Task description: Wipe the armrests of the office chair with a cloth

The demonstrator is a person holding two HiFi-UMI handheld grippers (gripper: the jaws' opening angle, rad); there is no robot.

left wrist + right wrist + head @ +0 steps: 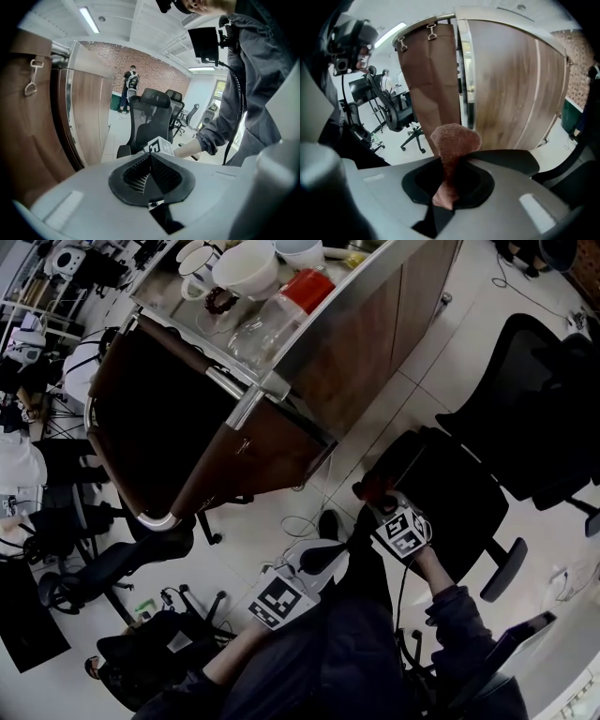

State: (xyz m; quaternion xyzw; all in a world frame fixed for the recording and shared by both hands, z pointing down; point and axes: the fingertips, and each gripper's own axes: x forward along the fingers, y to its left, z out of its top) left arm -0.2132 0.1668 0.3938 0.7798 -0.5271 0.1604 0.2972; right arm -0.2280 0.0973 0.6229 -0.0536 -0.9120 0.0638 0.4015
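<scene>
My right gripper [452, 165] is shut on a reddish-brown cloth [454, 138], which bulges out past the jaws. Just beyond it lies a black armrest pad [513, 161]; I cannot tell if the cloth touches it. From the head view the right gripper [373, 495] holds the cloth [364, 489] at the near-left edge of the black office chair [459, 493], whose other armrest [503, 570] sticks out lower right. My left gripper [319, 557] hangs lower, over the floor. Its jaws [150, 169] are shut with nothing in them.
A wood-panelled counter [356, 343] stands close on the left, with bowls [246, 268], cups and a red-lidded jar [281, 310] on top. More black chairs [553, 390] stand around, and cables lie on the tile floor. A person [129, 89] stands far off.
</scene>
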